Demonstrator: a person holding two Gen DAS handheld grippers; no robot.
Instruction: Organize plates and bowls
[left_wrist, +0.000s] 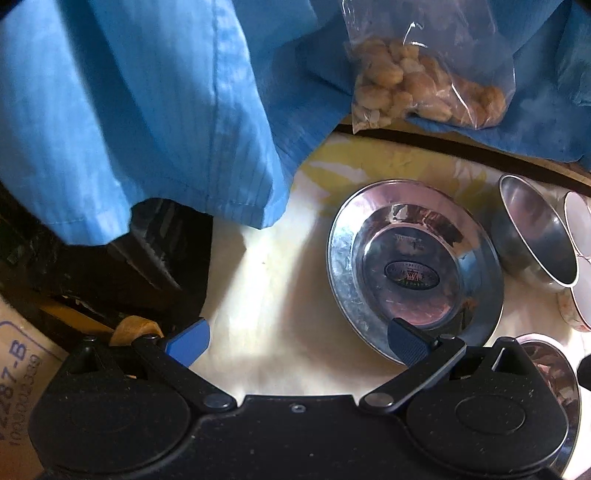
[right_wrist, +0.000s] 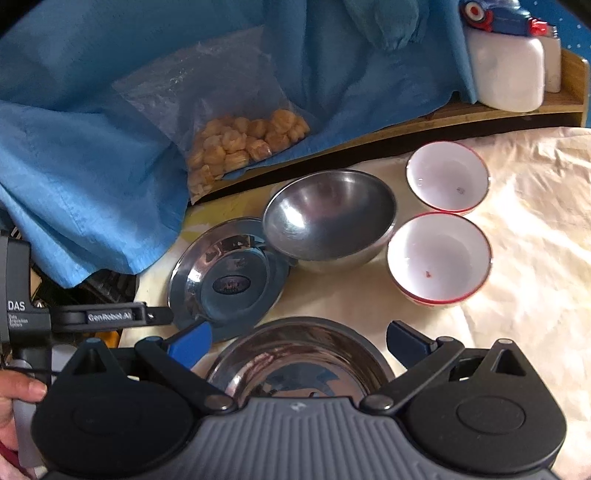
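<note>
A shiny steel plate (left_wrist: 413, 266) (right_wrist: 225, 280) with an oval sticker lies on the cream cloth. My left gripper (left_wrist: 299, 345) is open, and its right fingertip (left_wrist: 410, 345) overlaps the plate's near rim. Beside the plate a steel bowl (left_wrist: 532, 236) (right_wrist: 328, 221) leans tilted, its edge over the plate's rim. Two white bowls with red rims (right_wrist: 447, 177) (right_wrist: 439, 258) stand to the right of it. A second steel dish (right_wrist: 299, 365) (left_wrist: 550, 369) lies low between the fingers of my open right gripper (right_wrist: 299, 345), untouched by the pads.
Blue cloth (left_wrist: 147, 110) hangs over the back and left. A clear bag of snacks (right_wrist: 236, 144) rests on it. White jars (right_wrist: 506, 70) stand on a wooden shelf at the back right. Black clutter (left_wrist: 147, 266) and a labelled box (left_wrist: 18, 369) sit at left. A hand (right_wrist: 18, 391) holds the left gripper.
</note>
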